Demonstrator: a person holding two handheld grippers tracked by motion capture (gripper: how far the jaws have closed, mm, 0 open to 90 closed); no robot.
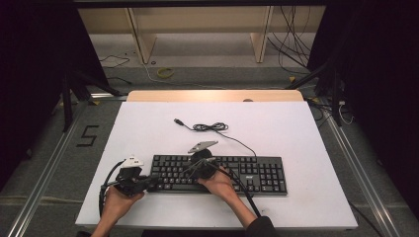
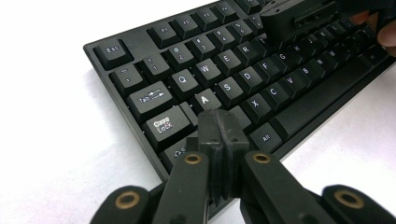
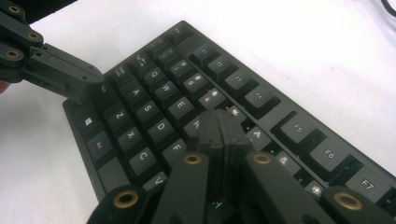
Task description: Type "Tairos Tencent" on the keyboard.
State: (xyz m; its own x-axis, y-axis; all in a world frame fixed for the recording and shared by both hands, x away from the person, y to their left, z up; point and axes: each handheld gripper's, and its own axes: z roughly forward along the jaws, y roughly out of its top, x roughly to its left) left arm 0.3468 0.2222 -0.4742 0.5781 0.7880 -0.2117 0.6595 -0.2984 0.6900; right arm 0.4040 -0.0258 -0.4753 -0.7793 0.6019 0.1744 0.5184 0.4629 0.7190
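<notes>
Keyboard (image 1: 217, 173) on white table (image 1: 148, 128), cable (image 1: 212, 127) behind.

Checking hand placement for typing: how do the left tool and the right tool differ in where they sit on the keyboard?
The left tool sits at the keyboard's left end, by the Shift key; the right tool sits further in, over the upper letter rows. The left tool comes in from the side, the right from the front edge. Both have shut jaws holding nothing.

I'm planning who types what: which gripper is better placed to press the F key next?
Right. The right gripper, jaws shut, hovers by the F key on the keyboard; the left gripper, also shut, sits far off at the Shift corner.
</notes>
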